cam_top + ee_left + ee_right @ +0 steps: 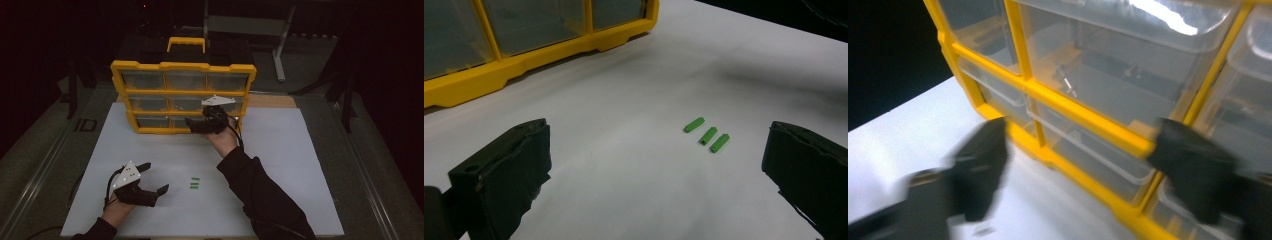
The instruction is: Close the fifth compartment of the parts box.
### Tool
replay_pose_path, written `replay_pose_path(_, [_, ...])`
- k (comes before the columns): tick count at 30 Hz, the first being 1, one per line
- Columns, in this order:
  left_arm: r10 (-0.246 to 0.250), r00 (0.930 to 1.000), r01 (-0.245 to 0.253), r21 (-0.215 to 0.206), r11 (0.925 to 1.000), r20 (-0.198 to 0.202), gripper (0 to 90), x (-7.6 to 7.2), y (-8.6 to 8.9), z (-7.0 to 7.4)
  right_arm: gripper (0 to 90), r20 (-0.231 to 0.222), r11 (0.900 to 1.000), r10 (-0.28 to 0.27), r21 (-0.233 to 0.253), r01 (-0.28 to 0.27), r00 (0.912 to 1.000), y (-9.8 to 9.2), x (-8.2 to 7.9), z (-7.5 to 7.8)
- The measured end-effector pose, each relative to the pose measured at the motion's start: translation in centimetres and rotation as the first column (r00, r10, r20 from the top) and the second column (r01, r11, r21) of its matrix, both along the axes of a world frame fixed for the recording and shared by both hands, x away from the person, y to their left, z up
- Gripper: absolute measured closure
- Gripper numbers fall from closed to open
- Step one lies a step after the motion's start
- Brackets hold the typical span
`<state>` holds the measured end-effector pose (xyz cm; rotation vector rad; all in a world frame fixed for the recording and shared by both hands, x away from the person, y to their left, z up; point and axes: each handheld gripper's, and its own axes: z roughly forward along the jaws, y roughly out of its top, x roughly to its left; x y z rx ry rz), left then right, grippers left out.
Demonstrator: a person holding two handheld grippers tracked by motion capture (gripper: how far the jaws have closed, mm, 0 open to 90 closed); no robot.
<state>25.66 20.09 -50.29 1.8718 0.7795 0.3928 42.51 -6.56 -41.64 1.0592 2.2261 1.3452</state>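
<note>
White table point(280, 165): right gripper point(196, 124) spread at yellow organizer point(183, 66) drawers; left gripper point(154, 180) spread near green pegs point(195, 183).

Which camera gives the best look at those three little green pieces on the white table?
The left gripper view: the three green pieces lie close ahead between its open jaws, showing as short rods side by side. The high view shows them as tiny green marks on the white table.

Looks like a lab or workshop recording bench: dark room, white worktop point(280, 150) on a framed table. Yellow parts organizer point(183, 95) with clear drawers stands just beyond the right gripper's fingers point(1193, 172); metal stand legs point(280, 55) farther behind.
</note>
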Motion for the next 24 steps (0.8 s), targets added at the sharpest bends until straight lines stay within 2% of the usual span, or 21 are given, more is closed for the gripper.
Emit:
replay_pose_path(6, [-0.003,1.0,0.003,0.003,1.0,0.001,0.0,0.0,0.0,0.0,8.9,-0.017,0.999,0.047,0.025,-0.047,0.9987,-0.5,-0.6,0.1])
replay_pose_path(9, [0.0,1.0,0.0,0.001,1.0,-0.002,0.0,0.0,0.0,0.0,8.9,-0.023,0.998,0.047,0.042,-0.046,0.9986,-1.1,-0.9,0.2])
replay_pose_path(15, [0.0,1.0,0.0,0.003,1.0,0.0,0.0,0.0,0.0,0.0,8.9,-0.02,0.999,0.037,0.009,-0.037,0.9991,-1.9,-1.7,0.4])
replay_pose_path(16, [0.0,1.0,0.0,0.003,1.0,0.001,0.0,0.0,0.0,0.0,9.0,-0.005,0.999,0.047,-0.004,-0.047,0.9989,-2.4,-2.2,0.3])
replay_pose_path(18, [0.002,1.0,-0.002,0.002,1.0,-0.001,0.0,0.0,0.0,0.0,9.1,0.003,0.997,0.071,0.001,-0.071,0.9974,-2.8,-2.6,0.3])
replay_pose_path(20, [0.006,1.0,-0.006,0.001,1.0,-0.002,0.0,0.1,-0.1,0.0,9.1,0.0,0.994,0.105,-0.013,-0.105,0.9944,-3.2,-2.9,0.2])
replay_pose_path(24, [0.002,1.0,-0.002,0.002,1.0,0.001,0.0,0.0,-0.1,0.0,9.1,0.007,0.994,0.113,-0.008,-0.113,0.9936,-4.1,-3.7,0.0])
